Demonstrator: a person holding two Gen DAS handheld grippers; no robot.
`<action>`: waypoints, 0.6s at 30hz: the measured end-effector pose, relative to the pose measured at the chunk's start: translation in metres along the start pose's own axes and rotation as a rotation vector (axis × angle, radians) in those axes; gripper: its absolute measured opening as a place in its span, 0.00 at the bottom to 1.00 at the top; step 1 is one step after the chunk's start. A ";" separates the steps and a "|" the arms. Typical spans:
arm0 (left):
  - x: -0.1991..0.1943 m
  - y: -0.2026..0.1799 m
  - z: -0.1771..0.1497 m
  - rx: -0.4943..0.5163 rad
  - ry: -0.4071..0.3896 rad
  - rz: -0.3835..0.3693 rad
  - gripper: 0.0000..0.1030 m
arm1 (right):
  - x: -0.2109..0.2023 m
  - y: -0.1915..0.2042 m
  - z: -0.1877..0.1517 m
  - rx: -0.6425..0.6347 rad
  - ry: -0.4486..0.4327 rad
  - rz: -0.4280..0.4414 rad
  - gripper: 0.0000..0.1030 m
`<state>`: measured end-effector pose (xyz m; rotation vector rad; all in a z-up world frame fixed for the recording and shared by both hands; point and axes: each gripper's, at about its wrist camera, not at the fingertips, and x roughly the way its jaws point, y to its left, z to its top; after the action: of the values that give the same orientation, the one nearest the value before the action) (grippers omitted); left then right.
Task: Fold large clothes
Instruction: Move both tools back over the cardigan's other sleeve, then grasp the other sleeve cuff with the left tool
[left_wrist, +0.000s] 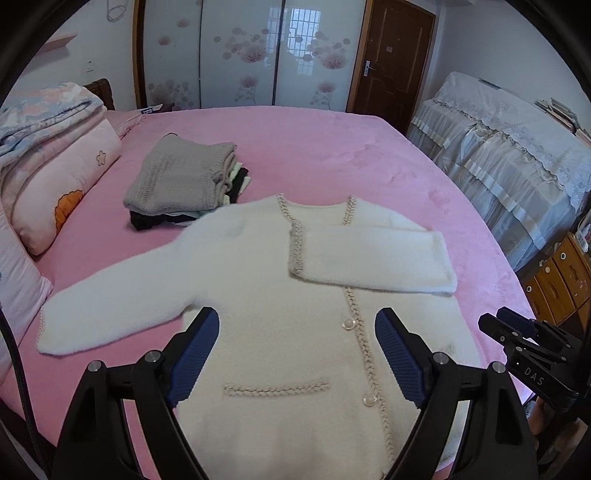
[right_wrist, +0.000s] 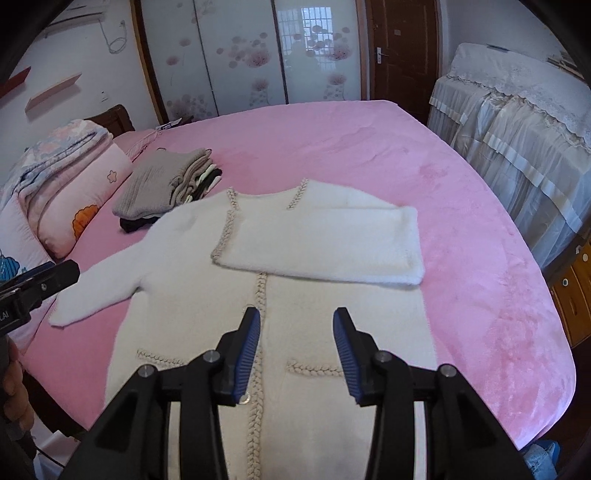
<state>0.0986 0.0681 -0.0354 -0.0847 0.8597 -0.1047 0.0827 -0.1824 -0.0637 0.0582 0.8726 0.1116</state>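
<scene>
A white fuzzy cardigan (left_wrist: 280, 295) with beige braided trim and pearl buttons lies flat, front up, on the pink bed (left_wrist: 332, 147). Its right sleeve (left_wrist: 373, 258) is folded across the chest; its left sleeve (left_wrist: 110, 306) stretches out to the left. My left gripper (left_wrist: 297, 332) is open and empty above the cardigan's lower front. My right gripper (right_wrist: 297, 332) is open and empty above the cardigan (right_wrist: 295, 295) near the button band. The folded sleeve (right_wrist: 325, 243) and the outstretched sleeve (right_wrist: 107, 284) also show in the right wrist view. The right gripper appears at the right edge of the left wrist view (left_wrist: 524, 339).
A stack of folded clothes (left_wrist: 184, 181) with a grey knit on top sits behind the cardigan's left shoulder. Pillows and a folded quilt (left_wrist: 48, 155) line the bed's left side. A lace-covered piece of furniture (left_wrist: 517, 155) and wooden drawers (left_wrist: 561, 288) stand to the right.
</scene>
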 end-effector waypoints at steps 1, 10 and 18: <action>-0.007 0.014 -0.001 -0.007 -0.007 0.017 0.83 | 0.000 0.010 0.000 -0.014 -0.003 0.008 0.40; -0.040 0.151 -0.007 -0.137 -0.036 0.173 0.84 | -0.003 0.122 0.019 -0.122 -0.116 0.105 0.40; 0.003 0.300 -0.053 -0.420 0.065 0.129 0.86 | 0.034 0.219 0.036 -0.192 -0.099 0.205 0.40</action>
<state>0.0777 0.3635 -0.1070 -0.4207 0.9393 0.1969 0.1163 0.0388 -0.0451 -0.0260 0.7522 0.3807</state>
